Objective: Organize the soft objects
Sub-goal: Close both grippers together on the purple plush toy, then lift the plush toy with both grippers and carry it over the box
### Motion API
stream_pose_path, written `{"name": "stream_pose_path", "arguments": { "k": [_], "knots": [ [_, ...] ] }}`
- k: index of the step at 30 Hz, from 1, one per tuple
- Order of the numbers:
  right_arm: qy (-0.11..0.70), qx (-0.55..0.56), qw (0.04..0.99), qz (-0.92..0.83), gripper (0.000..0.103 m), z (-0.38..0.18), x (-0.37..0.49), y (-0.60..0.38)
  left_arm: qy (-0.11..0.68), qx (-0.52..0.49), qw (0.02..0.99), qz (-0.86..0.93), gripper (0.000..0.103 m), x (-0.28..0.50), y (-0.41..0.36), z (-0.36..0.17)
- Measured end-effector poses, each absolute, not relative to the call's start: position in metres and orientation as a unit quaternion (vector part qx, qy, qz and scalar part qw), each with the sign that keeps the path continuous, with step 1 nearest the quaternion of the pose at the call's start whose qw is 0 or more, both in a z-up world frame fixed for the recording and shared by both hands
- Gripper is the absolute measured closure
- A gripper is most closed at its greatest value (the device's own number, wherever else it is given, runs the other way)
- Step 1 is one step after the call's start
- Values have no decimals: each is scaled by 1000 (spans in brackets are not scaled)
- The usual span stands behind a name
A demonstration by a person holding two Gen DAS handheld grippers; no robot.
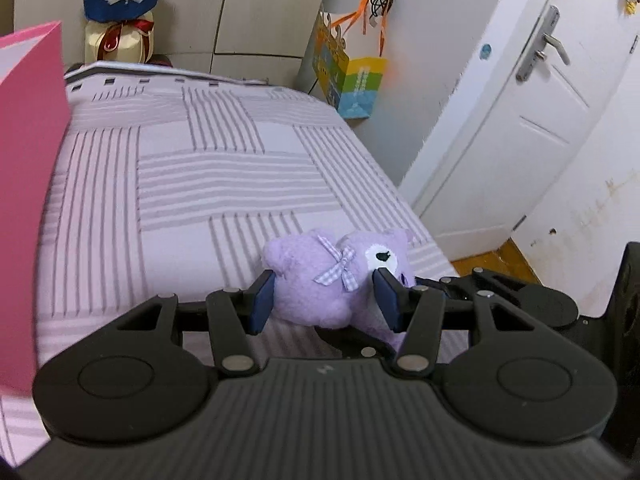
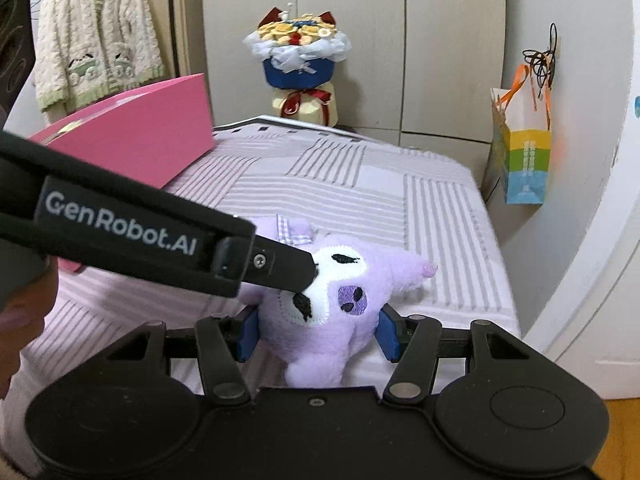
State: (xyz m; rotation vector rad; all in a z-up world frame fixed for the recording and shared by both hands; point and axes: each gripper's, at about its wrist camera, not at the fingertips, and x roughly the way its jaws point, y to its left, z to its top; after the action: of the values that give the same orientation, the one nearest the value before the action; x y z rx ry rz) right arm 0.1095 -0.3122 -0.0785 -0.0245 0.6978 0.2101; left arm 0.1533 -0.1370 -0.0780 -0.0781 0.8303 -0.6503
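Note:
A purple plush toy [image 1: 304, 264] with a checked bow and a white face is held over the striped bed [image 1: 200, 168] near its right edge. My left gripper [image 1: 322, 292] is shut on it, the blue pads pressing into its sides. In the right wrist view the same plush toy [image 2: 360, 280] sits between the blue pads of my right gripper [image 2: 316, 328], which is also shut on it. The left gripper's finger [image 2: 280, 264] reaches in from the left and touches the toy's face. The right gripper's finger [image 1: 448, 284] shows just behind the toy.
A pink box [image 2: 140, 136] stands open on the bed's left side, with a flower bouquet [image 2: 300, 64] behind the bed. A colourful gift bag [image 2: 524, 164] hangs on the right wall beside a white door [image 1: 520, 120]. A fluffy cardigan [image 2: 96, 40] hangs at the far left.

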Motion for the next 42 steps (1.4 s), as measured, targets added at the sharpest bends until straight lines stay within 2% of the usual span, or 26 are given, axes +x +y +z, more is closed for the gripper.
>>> {"name": "stream_pose_path", "arguments": {
  "k": [12,24,37,42],
  "knots": [
    [356,-22,925,131,41,-63,48,-266,401,-44,855,-326,51,89,-73,-72],
    [332,-34,924,186,40,-1,11,-221,352,-35,871,-341,49,35,-6,-18],
    [236,-72,930,271,39,51,58,-155,309,-57,885,-343,49,83,52,29],
    [236,-67,928,281,40,55,102,-137,304,-71,892,-326,51,118,71,33]
  ]
}}
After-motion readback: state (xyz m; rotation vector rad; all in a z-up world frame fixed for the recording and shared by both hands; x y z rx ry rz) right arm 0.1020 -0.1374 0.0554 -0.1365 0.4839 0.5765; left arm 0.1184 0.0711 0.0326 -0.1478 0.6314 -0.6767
